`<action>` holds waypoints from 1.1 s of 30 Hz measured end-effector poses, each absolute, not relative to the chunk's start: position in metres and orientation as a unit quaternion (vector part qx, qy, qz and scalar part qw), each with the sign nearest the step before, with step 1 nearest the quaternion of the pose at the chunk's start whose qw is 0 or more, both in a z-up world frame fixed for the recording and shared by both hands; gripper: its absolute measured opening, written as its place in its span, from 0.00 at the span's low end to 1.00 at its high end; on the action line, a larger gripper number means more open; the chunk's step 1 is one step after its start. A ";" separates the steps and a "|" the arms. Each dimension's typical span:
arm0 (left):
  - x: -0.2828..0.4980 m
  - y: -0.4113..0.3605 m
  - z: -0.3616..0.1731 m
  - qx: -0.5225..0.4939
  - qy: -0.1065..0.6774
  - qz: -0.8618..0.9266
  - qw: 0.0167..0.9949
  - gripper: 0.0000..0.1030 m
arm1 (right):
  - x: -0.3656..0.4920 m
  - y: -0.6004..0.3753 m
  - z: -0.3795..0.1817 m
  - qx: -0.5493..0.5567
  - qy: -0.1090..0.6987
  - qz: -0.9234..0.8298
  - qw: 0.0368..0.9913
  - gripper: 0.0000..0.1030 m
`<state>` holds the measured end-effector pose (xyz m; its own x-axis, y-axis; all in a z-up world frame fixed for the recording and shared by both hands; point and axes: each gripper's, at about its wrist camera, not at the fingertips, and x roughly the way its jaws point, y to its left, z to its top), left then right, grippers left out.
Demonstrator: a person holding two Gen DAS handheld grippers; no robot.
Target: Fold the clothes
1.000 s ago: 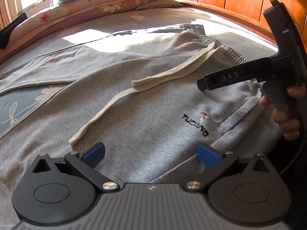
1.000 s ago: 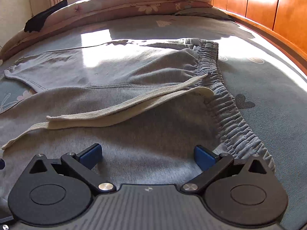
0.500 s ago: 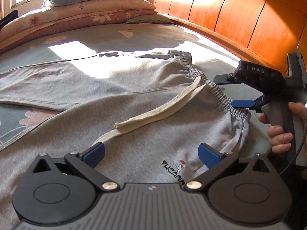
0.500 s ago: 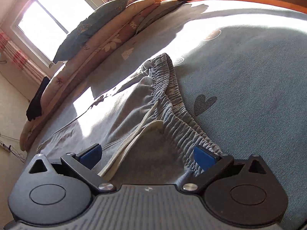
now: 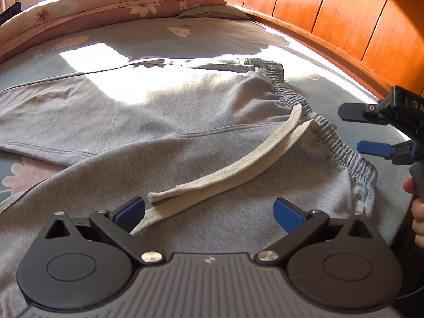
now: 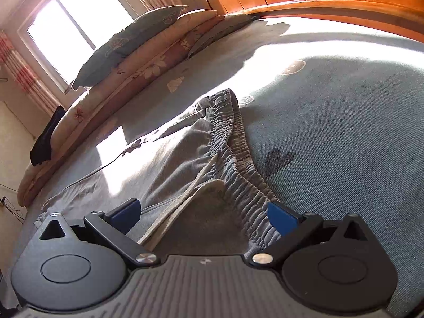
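Observation:
Grey sweatpants (image 5: 164, 122) lie spread on the bed, legs running left, elastic waistband (image 5: 331, 135) toward the right. A cream drawstring (image 5: 238, 169) trails across the front of them. My left gripper (image 5: 209, 212) hovers open just above the near leg fabric, holding nothing. In the left wrist view my right gripper (image 5: 352, 129) is at the right edge, turned on its side and open, just beyond the waistband, with a hand (image 5: 417, 212) on its grip. Seen from the right wrist, the right gripper (image 6: 204, 212) stands open over the waistband (image 6: 238, 169) and the drawstring (image 6: 185, 198).
The bed has a blue-grey patterned sheet (image 6: 344, 132). Folded quilts and pillows (image 5: 127, 2) are stacked along its far side. A wooden headboard (image 5: 344, 18) runs along the right. A window (image 6: 71, 23) and a dark garment (image 6: 45, 140) are at the left.
The left gripper has moved toward the waistband; the logo has passed out of its view. The right gripper tipped onto its side and slid out past the waistband edge. Both stayed open.

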<state>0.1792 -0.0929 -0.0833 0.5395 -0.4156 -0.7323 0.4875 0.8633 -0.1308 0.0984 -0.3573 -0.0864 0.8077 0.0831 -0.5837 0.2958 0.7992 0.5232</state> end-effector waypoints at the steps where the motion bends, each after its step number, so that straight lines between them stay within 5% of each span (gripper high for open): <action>1: 0.172 -0.084 -0.077 0.044 0.399 -0.256 0.879 0.99 | 0.098 -0.355 -0.086 0.310 0.304 -0.056 0.899 1.00; 14: 0.091 -0.080 -0.090 0.077 0.394 -0.322 0.857 0.99 | 0.116 -0.288 -0.089 0.177 0.359 -0.010 0.916 1.00; 33: 0.085 -0.079 -0.103 0.061 0.442 -0.321 0.835 0.99 | 0.117 -0.262 -0.093 0.135 0.384 0.043 0.912 1.00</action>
<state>0.0847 -0.0791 -0.1030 0.4027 -0.4819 -0.7782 0.5904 0.7864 -0.1814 0.1170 -0.2621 -0.0934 0.7015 0.1831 -0.6888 0.0248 0.9596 0.2804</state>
